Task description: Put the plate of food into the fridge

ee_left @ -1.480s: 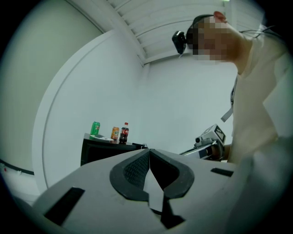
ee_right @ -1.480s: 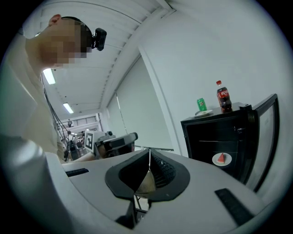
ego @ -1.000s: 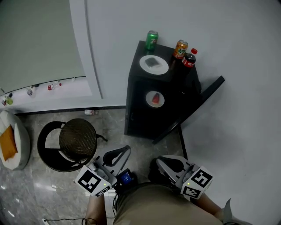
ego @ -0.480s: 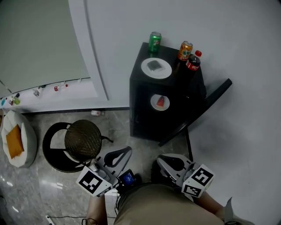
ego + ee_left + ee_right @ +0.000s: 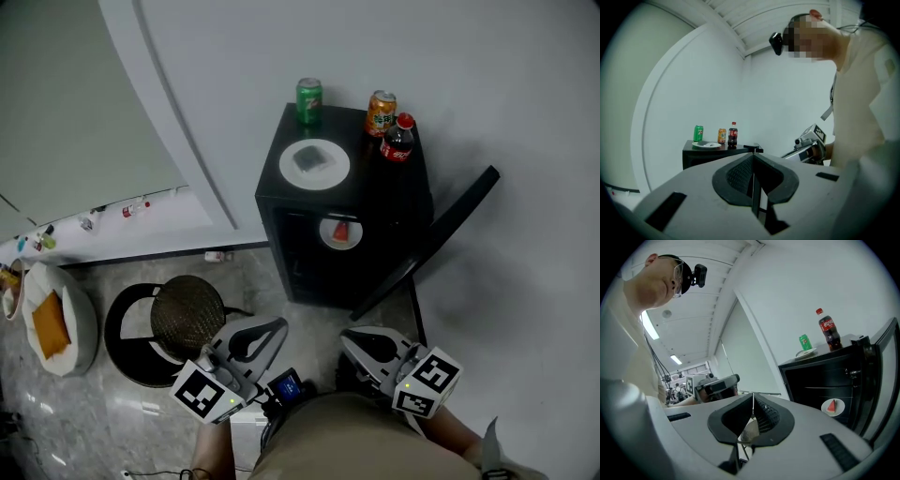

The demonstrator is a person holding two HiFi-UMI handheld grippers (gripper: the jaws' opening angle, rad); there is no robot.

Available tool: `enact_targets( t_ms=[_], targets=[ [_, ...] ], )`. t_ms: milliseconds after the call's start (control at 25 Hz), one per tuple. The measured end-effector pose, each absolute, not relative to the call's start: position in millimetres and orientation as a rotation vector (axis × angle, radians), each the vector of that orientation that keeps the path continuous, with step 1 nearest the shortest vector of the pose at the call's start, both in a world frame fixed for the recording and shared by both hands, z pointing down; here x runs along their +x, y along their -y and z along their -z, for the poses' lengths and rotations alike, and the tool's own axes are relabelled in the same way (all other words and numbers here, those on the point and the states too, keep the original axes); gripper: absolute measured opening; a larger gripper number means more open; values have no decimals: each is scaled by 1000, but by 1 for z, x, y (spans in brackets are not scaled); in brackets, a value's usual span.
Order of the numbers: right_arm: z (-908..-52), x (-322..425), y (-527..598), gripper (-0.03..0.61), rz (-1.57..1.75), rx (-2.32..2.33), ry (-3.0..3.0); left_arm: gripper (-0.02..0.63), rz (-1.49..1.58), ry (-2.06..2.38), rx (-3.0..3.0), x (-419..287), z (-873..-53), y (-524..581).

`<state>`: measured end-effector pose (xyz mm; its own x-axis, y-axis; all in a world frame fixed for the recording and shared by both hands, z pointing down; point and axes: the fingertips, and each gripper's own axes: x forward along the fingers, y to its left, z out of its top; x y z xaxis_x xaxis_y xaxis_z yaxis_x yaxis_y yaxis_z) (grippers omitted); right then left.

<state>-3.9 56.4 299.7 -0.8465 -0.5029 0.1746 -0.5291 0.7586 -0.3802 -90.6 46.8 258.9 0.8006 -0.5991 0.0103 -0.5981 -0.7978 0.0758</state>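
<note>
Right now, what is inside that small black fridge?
The fridge stands open. Inside, a white plate carrying a red wedge of food sits on a shelf. The rest of the interior is too dark to make out.

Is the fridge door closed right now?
No, the fridge door stands swung wide open in the head view, showing a plate with a red slice inside.
</note>
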Motion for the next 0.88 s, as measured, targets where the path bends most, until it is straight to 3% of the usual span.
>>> enact_targets(
  t_ms=[360, 880],
  targets=[
    [-300, 36, -19, 21, -704, 873, 2920, 11, -134, 962, 2926, -50, -264, -11],
    [-302, 73, 14, 21, -623, 641, 2960, 11, -297, 1306, 2912, -46, -247, 84]
  ],
)
